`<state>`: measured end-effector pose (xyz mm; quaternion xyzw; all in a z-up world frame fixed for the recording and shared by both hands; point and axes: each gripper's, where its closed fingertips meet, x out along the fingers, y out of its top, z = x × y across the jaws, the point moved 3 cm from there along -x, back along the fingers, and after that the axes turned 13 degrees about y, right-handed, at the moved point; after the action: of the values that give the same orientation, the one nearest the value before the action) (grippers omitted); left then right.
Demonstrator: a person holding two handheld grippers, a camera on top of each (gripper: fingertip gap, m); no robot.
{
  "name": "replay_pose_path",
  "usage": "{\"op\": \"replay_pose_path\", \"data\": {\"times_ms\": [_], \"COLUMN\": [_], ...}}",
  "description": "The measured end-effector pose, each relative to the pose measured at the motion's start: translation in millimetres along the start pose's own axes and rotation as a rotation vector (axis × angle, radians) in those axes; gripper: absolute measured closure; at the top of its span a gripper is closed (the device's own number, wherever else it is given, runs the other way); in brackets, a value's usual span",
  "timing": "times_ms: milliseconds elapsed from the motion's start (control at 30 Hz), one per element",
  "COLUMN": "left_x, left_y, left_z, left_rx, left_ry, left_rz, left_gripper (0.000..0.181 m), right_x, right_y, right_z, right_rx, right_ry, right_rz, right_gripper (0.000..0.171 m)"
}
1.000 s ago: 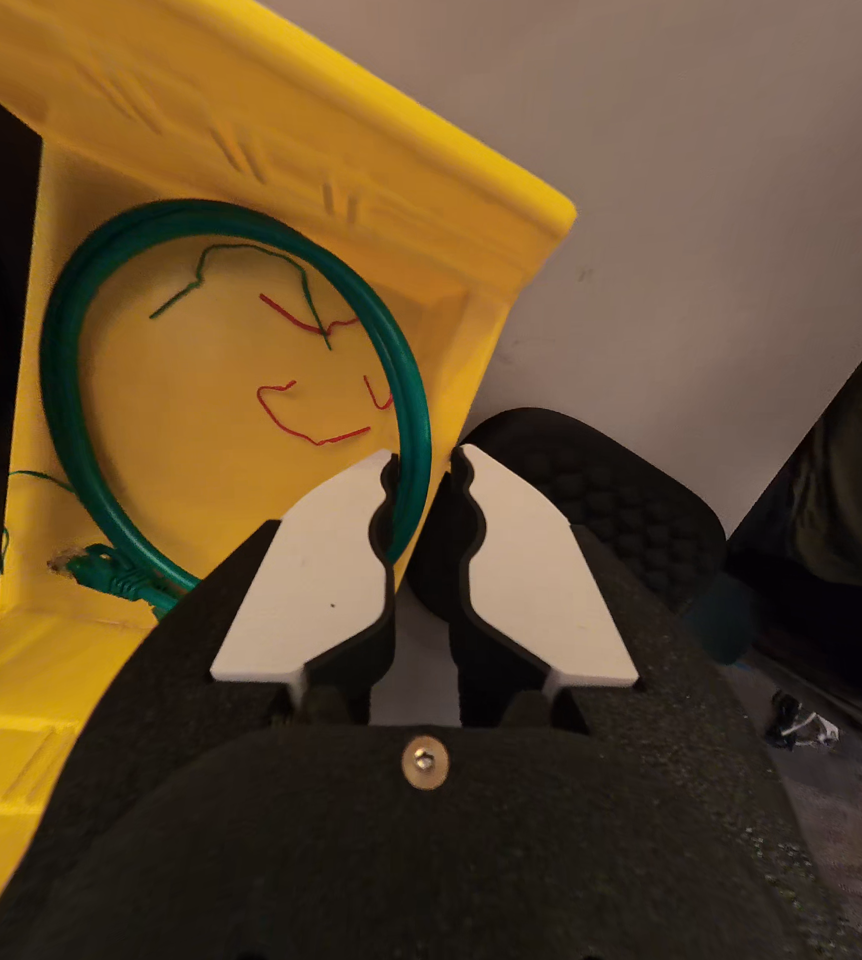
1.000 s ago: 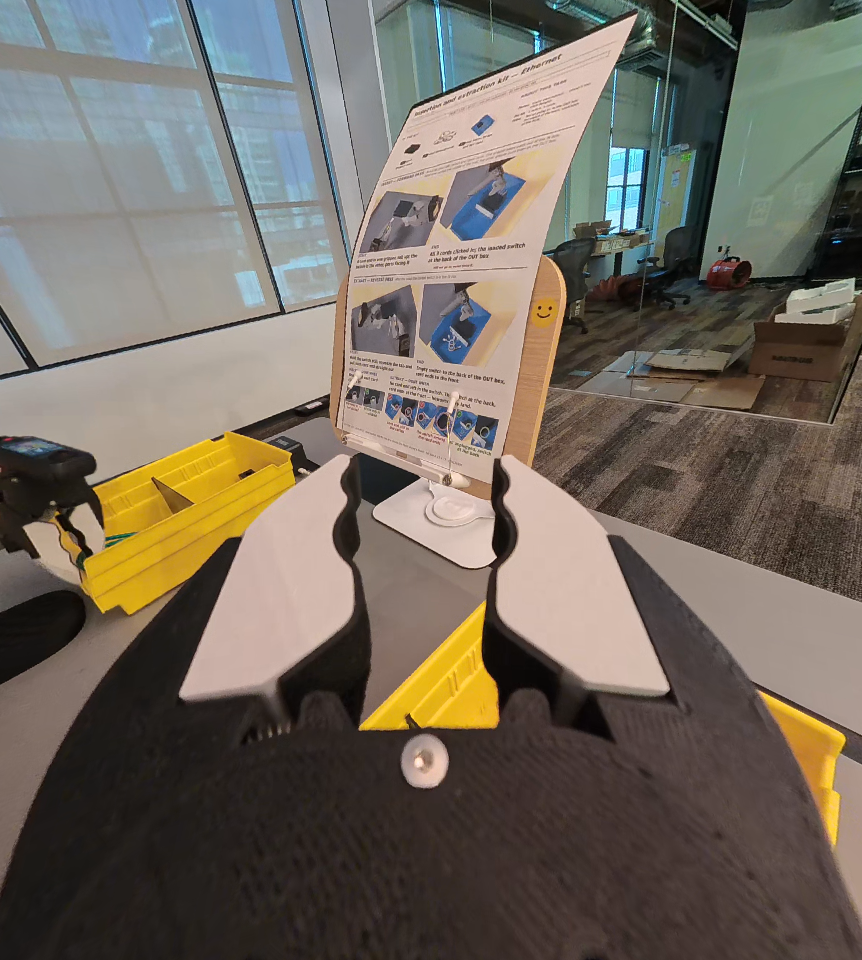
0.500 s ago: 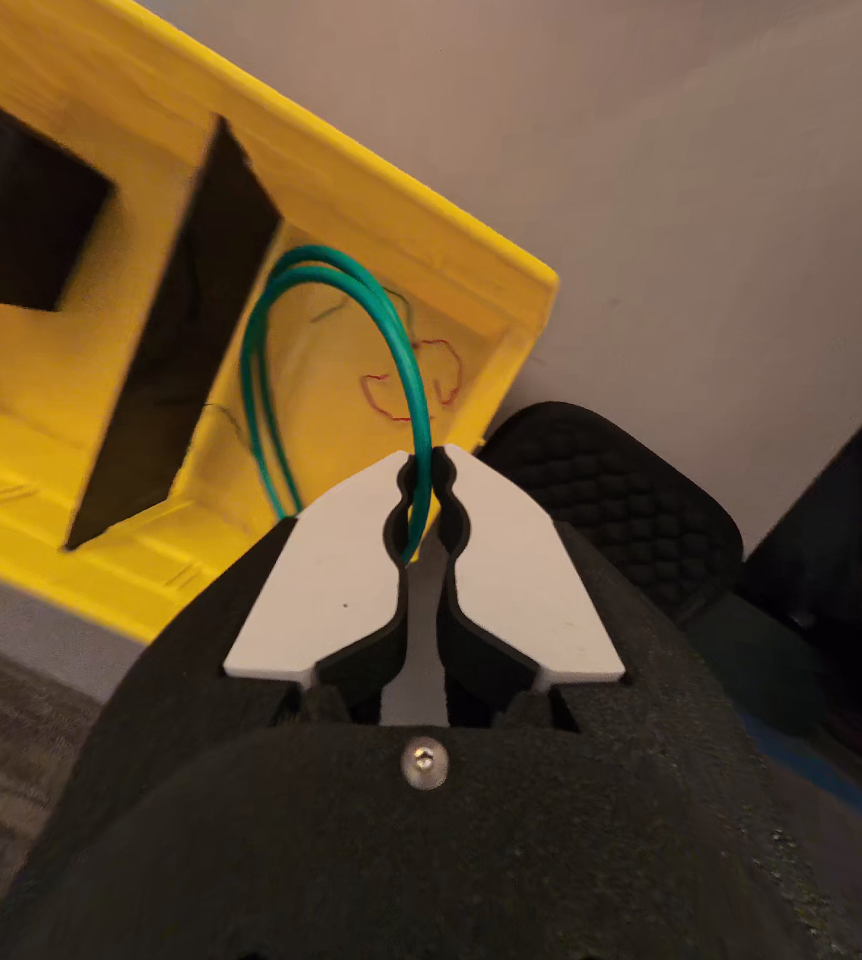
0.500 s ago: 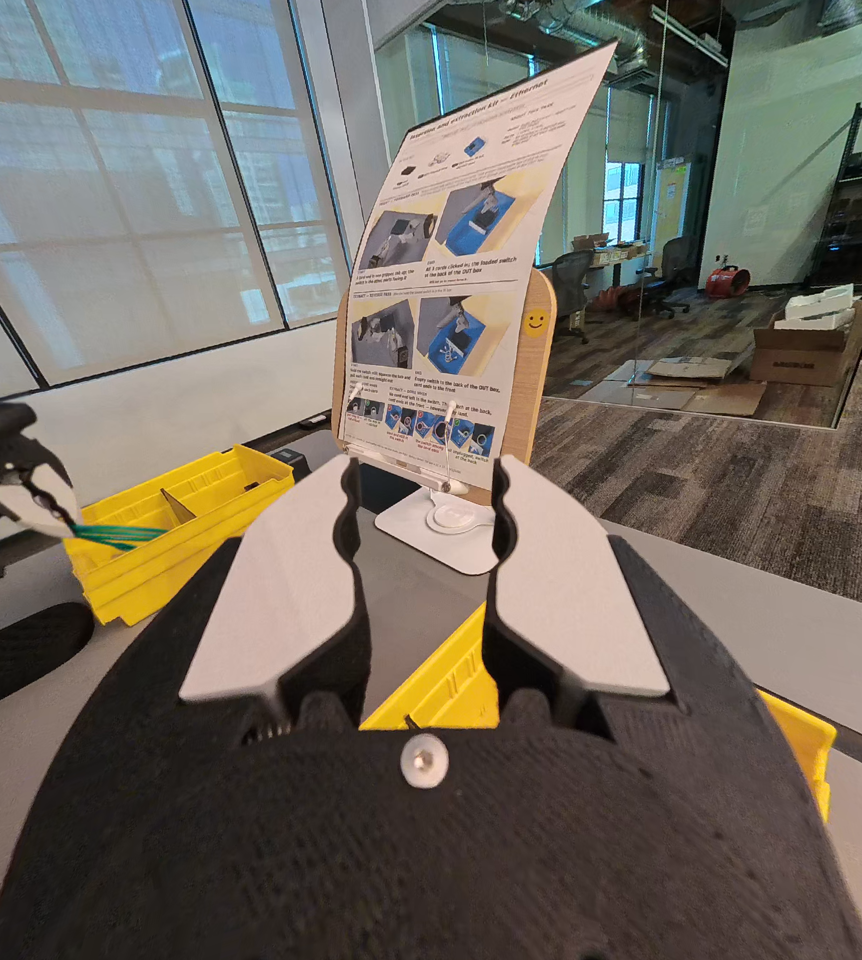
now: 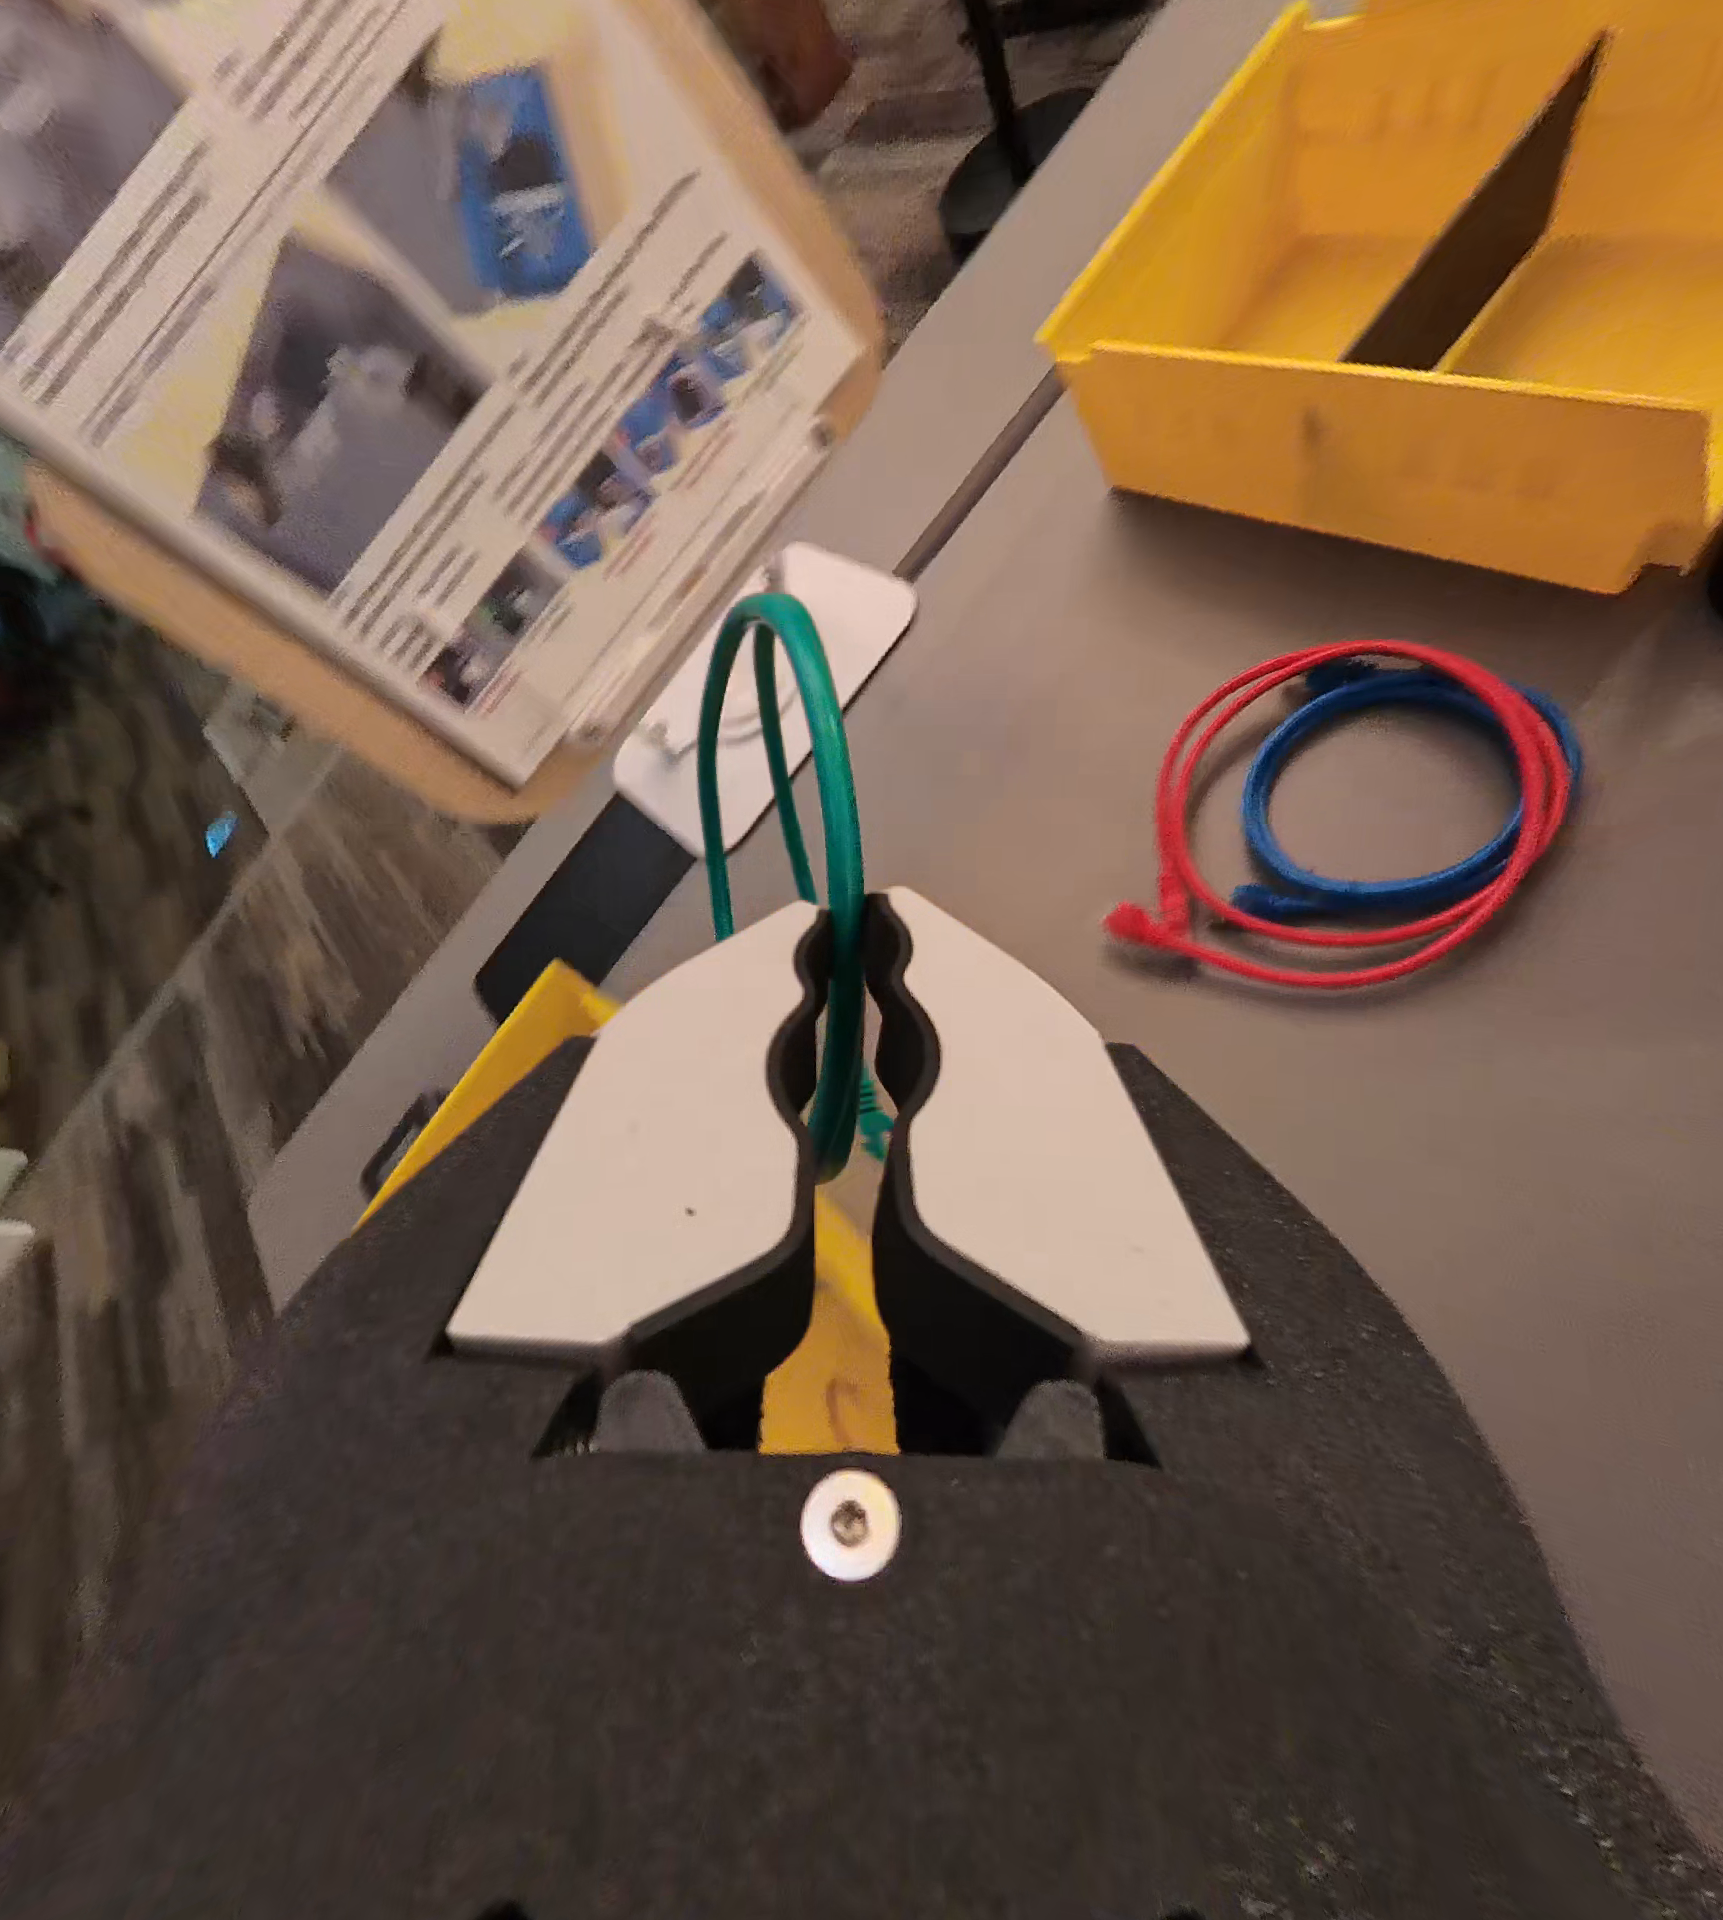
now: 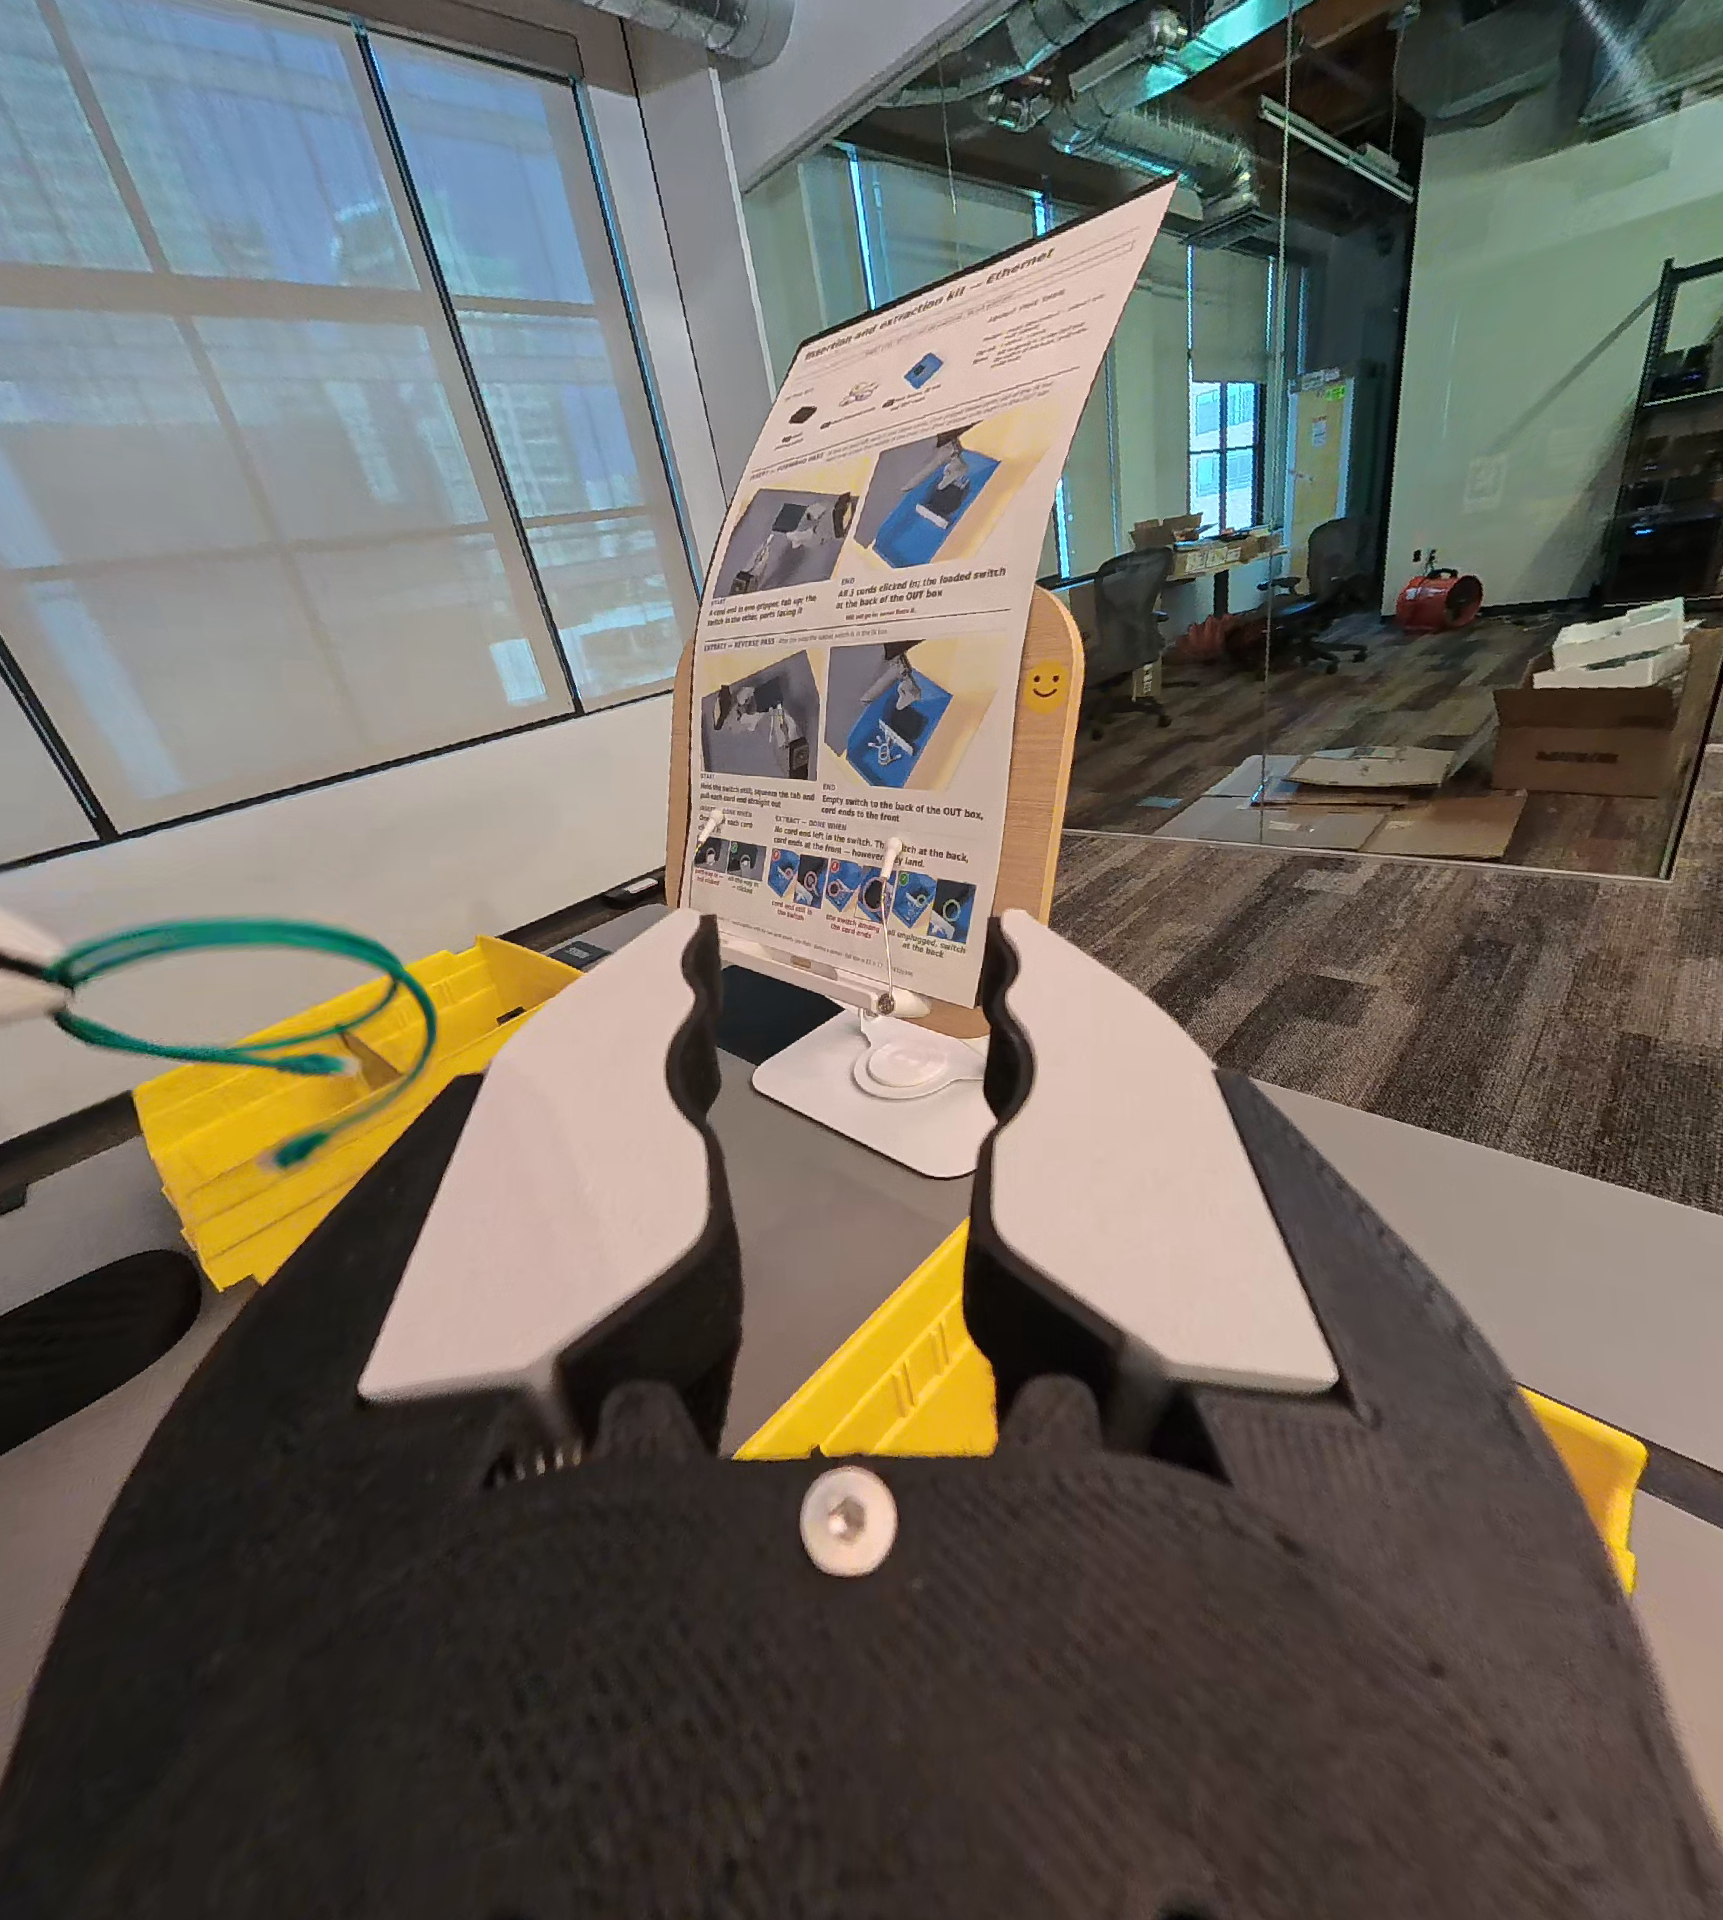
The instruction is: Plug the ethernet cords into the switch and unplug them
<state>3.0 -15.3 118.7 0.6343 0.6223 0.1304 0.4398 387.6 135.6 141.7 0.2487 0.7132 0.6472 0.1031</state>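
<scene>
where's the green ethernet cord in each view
Left wrist view: green cord at centre, looping up from the shut left gripper.
Right wrist view: the same coil at the left edge, hanging in the air above the yellow bin.
Shared landmark: the instruction sheet on its stand.

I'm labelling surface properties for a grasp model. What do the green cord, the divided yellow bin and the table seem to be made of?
Green cord: flexible rubbery or vinyl jacket, slight sheen; it holds a springy loop from the shut left gripper.
Yellow bin: moulded hard plastic, smooth and semi-glossy, with crisp rims; its dark divider's material is unclear.
Table: smooth matte grey top, probably laminate; it shows soft shadows and no grain.
</scene>
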Motion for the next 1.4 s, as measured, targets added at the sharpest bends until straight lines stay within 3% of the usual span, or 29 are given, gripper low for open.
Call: {"op": "replay_pose_path", "data": {"times_ms": [100, 233, 400, 467, 567, 767, 900, 1000, 1133, 1200, 1400], "left_x": [35.5, 83.0, 95.9, 88.2, 79.5, 63.6, 70.7, 92.8, 125.8, 141.9, 192.2], "left_y": [3.1, -22.8, -32.9, -29.3, -30.0, -57.8, -112.1, -166.8, -208.9, -218.5, -228.0], "left_z": [83.2, 193.3, 241.7, 240.4, 206.8, 52.8, -43.6, -93.6, -116.4, -123.0, -126.0], "left_rx": [0.102, 0.161, 0.003, -0.086, -0.126, -0.124, -0.130, -0.029, 0.208, 0.375, 0.499], "left_ry": [-0.051, -0.220, -0.447, -0.548, -0.522, -0.165, -0.078, -0.011, -0.070, -0.063, -0.164], "left_rz": [-0.004, -0.071, -0.103, -0.086, -0.075, -0.110, -0.302, -0.480, -0.522, -0.497, -0.403], "left_gripper": [0.176, 0.175, 0.175, 0.158, 0.142, 0.150, 0.145, 0.141, 0.129, 0.135, 0.137], "right_x": [1.1, 2.8, 3.5, 3.1, 2.4, 6.5, 17.4, 27.2, 37.3, 42.3, 53.8], "right_y": [0.6, 1.2, 1.3, 1.6, 2.1, 3.2, 0.3, 1.2, 6.0, 4.9, -7.8], "right_z": [-2.7, -6.1, -7.1, -6.3, -5.9, -9.3, -12.0, -17.1, -29.0, -32.3, -27.6], "right_rx": [-0.005, -0.010, -0.008, -0.004, -0.002, -0.021, -0.058, -0.150, -0.277, -0.295, -0.307], "right_ry": [0.008, 0.020, 0.031, 0.031, 0.029, 0.022, 0.010, -0.004, -0.007, 0.007, 0.010], "right_rz": [-0.002, -0.004, -0.003, 0.002, 0.006, 0.003, -0.024, -0.035, -0.009, -0.004, -0.055], "right_gripper": [0.122, 0.122, 0.122, 0.122, 0.122, 0.122, 0.122, 0.125, 0.126, 0.126, 0.126]}}
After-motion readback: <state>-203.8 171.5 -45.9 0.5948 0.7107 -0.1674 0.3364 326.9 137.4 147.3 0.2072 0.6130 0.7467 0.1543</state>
